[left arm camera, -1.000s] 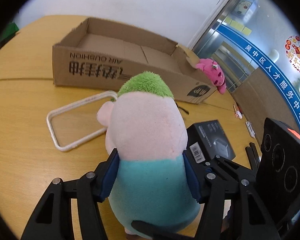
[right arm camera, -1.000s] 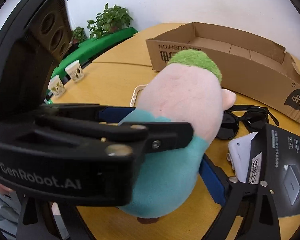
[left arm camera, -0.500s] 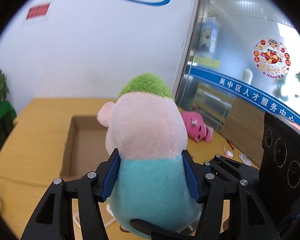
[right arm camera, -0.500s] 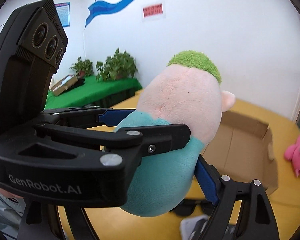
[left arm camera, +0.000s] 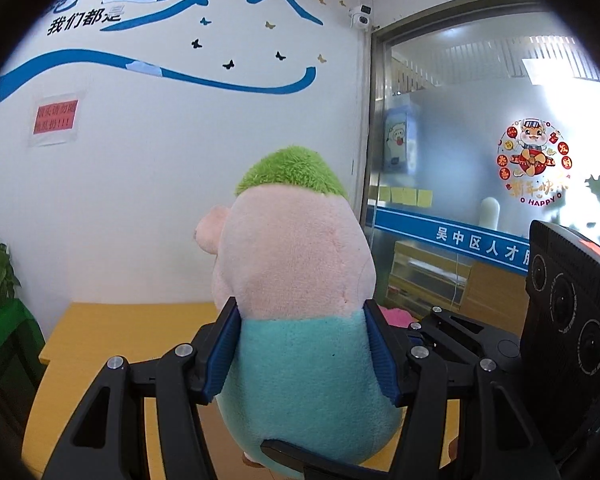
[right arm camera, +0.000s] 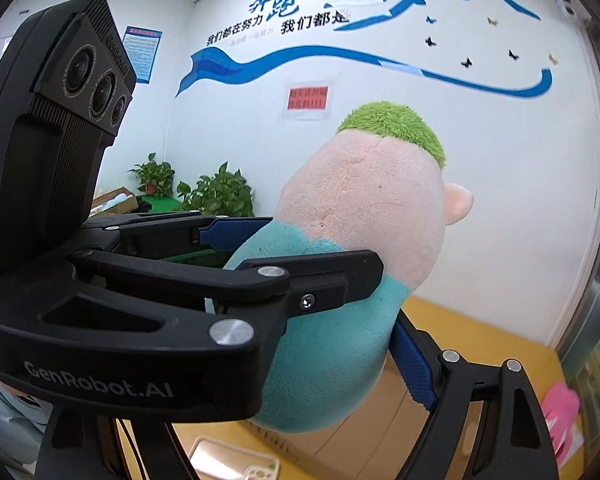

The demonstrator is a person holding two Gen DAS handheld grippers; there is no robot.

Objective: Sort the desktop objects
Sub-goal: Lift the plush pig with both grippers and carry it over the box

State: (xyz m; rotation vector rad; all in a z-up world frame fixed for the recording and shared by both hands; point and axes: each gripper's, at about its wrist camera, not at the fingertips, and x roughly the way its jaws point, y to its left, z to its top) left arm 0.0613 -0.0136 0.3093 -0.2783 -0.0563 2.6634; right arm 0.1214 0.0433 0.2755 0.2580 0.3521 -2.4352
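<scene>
Mid-carry, by the look of it: plush toy clamped at its teal belly between the blue pads of the left gripper, held well above the yellow table. One pad of the right gripper lay against the toy's flank; other finger hidden, so that grip was impossible to call. Next up, probably: lowered into the cardboard box beneath the toy, then let go. Pink toy sat below and right of the plush toy, potted plants behind it to the left, white slogan wall beyond.

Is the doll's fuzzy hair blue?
No, the doll held in the left gripper has bright green hair above a pink head and teal body.
</scene>
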